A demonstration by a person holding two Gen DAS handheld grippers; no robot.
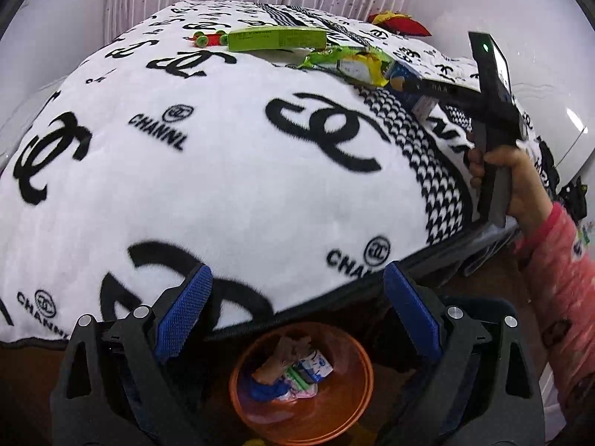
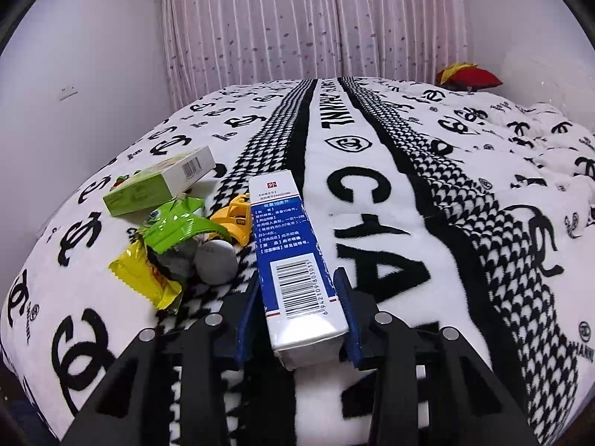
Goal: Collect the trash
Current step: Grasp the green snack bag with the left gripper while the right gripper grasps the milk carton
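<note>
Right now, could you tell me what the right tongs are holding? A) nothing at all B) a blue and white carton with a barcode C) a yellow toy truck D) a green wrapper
B: in the right wrist view the right tongs are closed on the blue and white carton, with its barcode end between the pads; the toy truck and green wrapper lie on the blanket.
</note>
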